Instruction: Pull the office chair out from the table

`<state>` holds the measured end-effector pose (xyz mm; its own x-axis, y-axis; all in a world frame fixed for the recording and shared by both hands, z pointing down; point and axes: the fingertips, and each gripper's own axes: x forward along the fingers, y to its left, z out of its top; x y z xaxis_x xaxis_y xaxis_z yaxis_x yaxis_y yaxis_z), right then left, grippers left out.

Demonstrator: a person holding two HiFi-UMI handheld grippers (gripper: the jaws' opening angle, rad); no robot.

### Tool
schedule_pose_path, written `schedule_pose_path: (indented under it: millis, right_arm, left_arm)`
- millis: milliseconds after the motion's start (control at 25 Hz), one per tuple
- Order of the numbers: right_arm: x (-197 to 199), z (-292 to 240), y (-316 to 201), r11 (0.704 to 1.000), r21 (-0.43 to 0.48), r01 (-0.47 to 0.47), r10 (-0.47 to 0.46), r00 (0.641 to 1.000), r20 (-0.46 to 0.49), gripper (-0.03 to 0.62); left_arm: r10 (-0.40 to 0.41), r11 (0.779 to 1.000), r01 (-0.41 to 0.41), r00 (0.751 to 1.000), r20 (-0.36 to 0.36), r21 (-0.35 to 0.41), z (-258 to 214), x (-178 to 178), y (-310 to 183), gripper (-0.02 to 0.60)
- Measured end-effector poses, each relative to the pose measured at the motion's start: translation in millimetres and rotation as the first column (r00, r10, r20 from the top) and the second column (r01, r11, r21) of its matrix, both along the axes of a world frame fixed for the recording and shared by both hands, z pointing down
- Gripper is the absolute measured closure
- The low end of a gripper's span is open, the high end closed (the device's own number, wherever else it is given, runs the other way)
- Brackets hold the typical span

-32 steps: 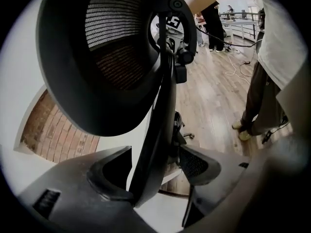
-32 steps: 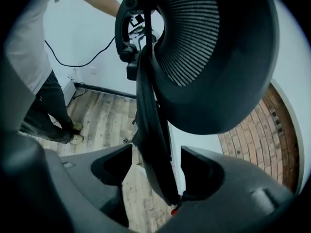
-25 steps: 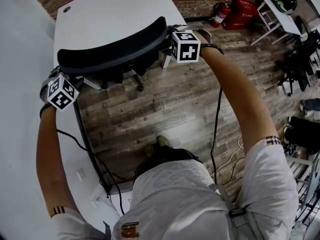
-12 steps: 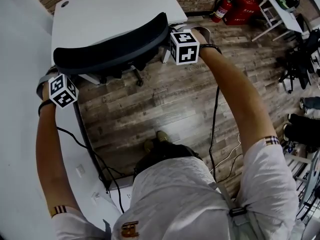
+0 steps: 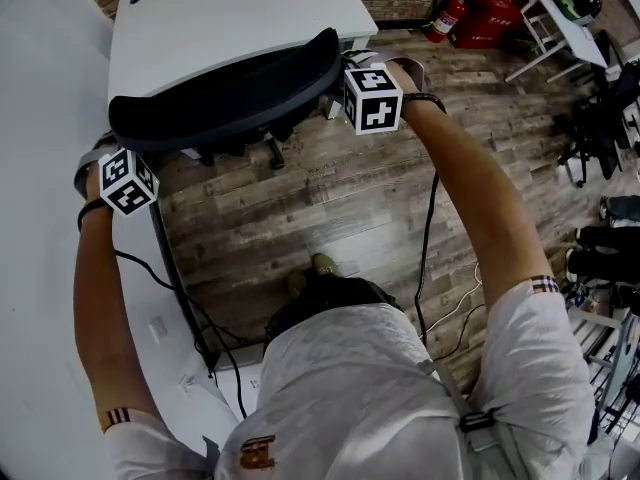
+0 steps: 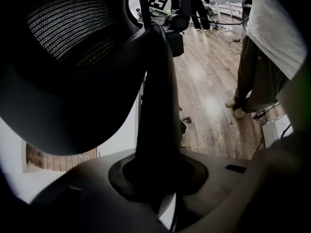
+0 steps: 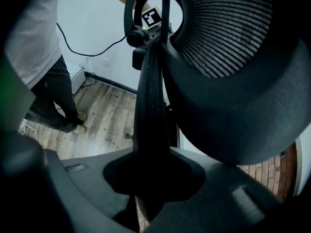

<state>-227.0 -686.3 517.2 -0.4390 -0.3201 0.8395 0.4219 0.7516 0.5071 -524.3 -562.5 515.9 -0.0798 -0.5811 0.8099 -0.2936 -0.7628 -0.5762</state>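
Fingers of the left gripper (image 6: pixel 155 176) and the right gripper (image 7: pixel 150 178) are each clamped on a side edge of the black mesh-backed office chair (image 5: pixel 230 93). Its backrest spans between them, and beyond them the chair stands close against the white worktop (image 5: pixel 230 13).

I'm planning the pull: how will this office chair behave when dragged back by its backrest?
The office chair likely rolls easily: a caster sits on wood floor. The backrest looks mesh in a thin rim, so it may flex or recline before the base follows. With the left gripper and right gripper clamping opposite ends, it should track straight.
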Motion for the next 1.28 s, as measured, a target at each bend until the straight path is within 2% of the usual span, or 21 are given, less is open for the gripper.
schedule_pose_path:
  millis: [400,720,1040,1280]
  right_arm:
    - [24.1,2.2,35.0,1.000,-0.004,-0.008,0.008,1.000,-0.012,0.507]
    - [47.6,-5.7,72.7,1.000,0.009,-0.007,0.007,1.000,0.004,0.507]
    - [58.8,-2.9,104.9,1.000,0.007,0.006,-0.006,1.000,0.005,0.505]
    - [80.2,-4.3,135.0,1.000,0.005,0.021,-0.021,1.000,0.005,0.507]
  left_arm:
    - [0.004,1.000,-0.004,1.000,-0.016,0.014,5.2,22.4,40.5,0.514]
    - [0.039,0.999,-0.039,0.999,-0.037,-0.012,5.5,50.1,74.5,0.515]
    - [0.013,0.999,-0.015,0.999,-0.036,-0.035,9.5,62.8,111.4,0.515]
    - [-0.003,1.000,0.002,1.000,-0.028,-0.021,5.4,85.6,141.8,0.515]
